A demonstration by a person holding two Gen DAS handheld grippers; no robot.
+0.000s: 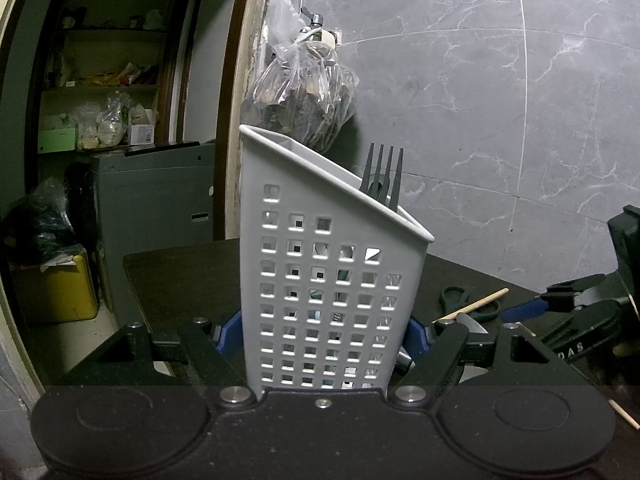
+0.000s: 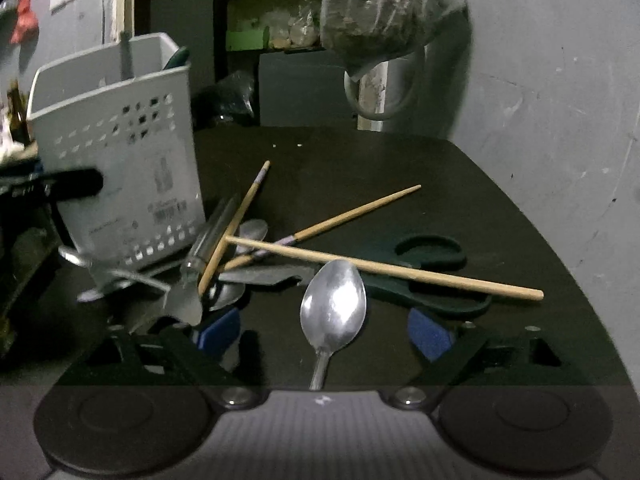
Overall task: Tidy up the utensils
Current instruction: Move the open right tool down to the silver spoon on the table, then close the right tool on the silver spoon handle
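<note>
My left gripper (image 1: 323, 336) is shut on a white perforated utensil caddy (image 1: 320, 280), its blue pads pressed against both side walls. A dark fork (image 1: 382, 178) stands in the caddy with its tines up. In the right wrist view the caddy (image 2: 116, 152) stands at the left on the black table. My right gripper (image 2: 324, 334) is open, and a steel spoon (image 2: 334, 306) lies between its blue fingers (image 2: 430, 334), bowl away from me, touched by neither pad. Wooden chopsticks (image 2: 384, 270) cross over black scissors (image 2: 432, 256) just beyond the spoon.
More metal utensils (image 2: 224, 264) lie heaped at the caddy's foot. A filled plastic bag (image 1: 304, 96) hangs on the grey marble wall behind. The black table (image 2: 360, 168) ends at a doorway to a cluttered store room on the left.
</note>
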